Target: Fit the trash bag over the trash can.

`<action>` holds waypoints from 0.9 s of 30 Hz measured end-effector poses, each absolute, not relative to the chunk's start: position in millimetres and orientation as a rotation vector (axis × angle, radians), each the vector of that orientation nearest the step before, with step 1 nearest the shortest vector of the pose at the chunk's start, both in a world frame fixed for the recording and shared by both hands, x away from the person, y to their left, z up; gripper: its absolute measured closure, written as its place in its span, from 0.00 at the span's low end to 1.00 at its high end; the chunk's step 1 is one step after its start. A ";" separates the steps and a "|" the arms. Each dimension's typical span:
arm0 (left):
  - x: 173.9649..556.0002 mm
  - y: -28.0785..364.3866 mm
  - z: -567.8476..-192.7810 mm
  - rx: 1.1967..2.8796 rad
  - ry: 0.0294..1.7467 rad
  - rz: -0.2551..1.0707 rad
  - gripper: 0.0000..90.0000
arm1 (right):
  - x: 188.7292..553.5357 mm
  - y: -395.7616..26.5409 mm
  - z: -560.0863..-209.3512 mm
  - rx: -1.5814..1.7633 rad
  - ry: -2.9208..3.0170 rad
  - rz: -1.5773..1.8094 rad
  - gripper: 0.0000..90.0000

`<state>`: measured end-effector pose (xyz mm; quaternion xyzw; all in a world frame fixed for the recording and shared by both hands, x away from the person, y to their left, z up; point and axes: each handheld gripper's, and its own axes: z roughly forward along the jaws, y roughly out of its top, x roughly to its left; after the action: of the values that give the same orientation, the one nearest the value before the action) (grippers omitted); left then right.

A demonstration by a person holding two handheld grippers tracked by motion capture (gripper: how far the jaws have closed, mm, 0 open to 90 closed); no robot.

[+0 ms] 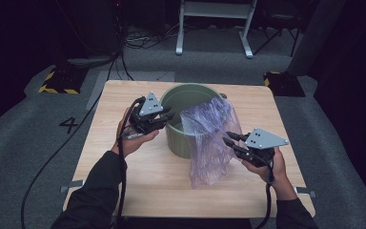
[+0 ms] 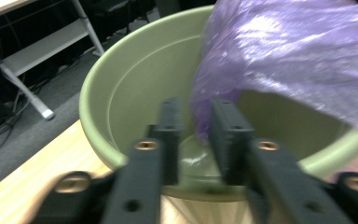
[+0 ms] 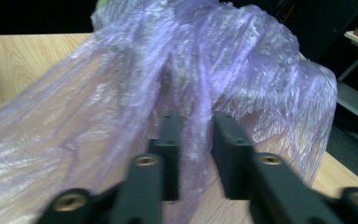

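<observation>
Square light wooden surface (image 1: 138, 186) on grey carpeted floor (image 1: 24, 143), dark room behind, white metal frame (image 1: 214, 24) at the back.

Round olive-green plastic bucket (image 1: 181, 138) stands upright at the surface centre, toward the far edge.

Translucent purple plastic bag (image 1: 209, 143) is draped over the bucket's right rim: one part sits at the rim and hangs inside, the rest spills down the outer wall onto the surface in front and to the right.

Left gripper (image 1: 164, 117) sits at the bucket's left rim, pointing in. In the left gripper view its jaws are a narrow gap apart with a hanging fold of the bag at that gap, just over the rim (image 2: 98, 140); pads not visibly pressing, so slightly open, nothing held.

Right gripper (image 1: 228, 139) is at the bag's right side, above the surface. In the right gripper view a pleat of the bag (image 3: 191, 93) runs between its jaws, which stand nearly closed; cannot tell whether they actually pinch it.
</observation>
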<state>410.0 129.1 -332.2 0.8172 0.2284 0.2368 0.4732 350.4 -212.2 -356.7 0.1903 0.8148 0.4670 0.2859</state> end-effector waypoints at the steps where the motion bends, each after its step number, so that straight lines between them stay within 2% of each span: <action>1: 408.0 128.8 -331.8 2.000 0.558 0.582 0.64 | 350.4 -211.5 -356.1 0.506 2.168 1.247 0.94; 3: 403.5 127.3 -330.5 2.006 0.533 0.524 0.44 | 351.3 -211.3 -353.3 0.507 2.153 1.272 0.98; 7: 384.2 122.3 -327.0 1.980 0.456 0.493 0.25 | 353.3 -206.6 -345.0 0.508 2.130 1.287 0.99; 12: 358.4 105.9 -331.6 2.002 0.374 0.495 0.19 | 356.6 -197.1 -338.2 0.480 2.135 1.276 1.00; 18: 355.9 85.1 -340.2 2.041 0.359 0.502 0.18 | 362.9 -189.6 -332.5 0.465 2.152 1.276 0.99; 20: 357.4 80.0 -341.2 2.056 0.368 0.544 0.23 | 363.7 -187.9 -331.4 0.459 2.155 1.284 0.99; 22: 359.0 75.6 -342.2 2.072 0.377 0.593 0.44 | 363.3 -186.1 -330.4 0.447 2.155 1.286 0.97; 25: 363.6 76.9 -342.5 2.061 0.367 0.581 0.70 | 362.4 -186.1 -329.8 0.441 2.150 1.292 0.94; 27: 365.3 77.7 -342.6 2.057 0.370 0.594 0.76 | 361.5 -188.5 -329.9 0.444 2.147 1.306 0.93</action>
<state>365.3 77.7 -342.6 0.8377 0.1508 0.2418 0.4659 361.5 -188.5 -329.9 0.1666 0.8049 0.4896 0.2908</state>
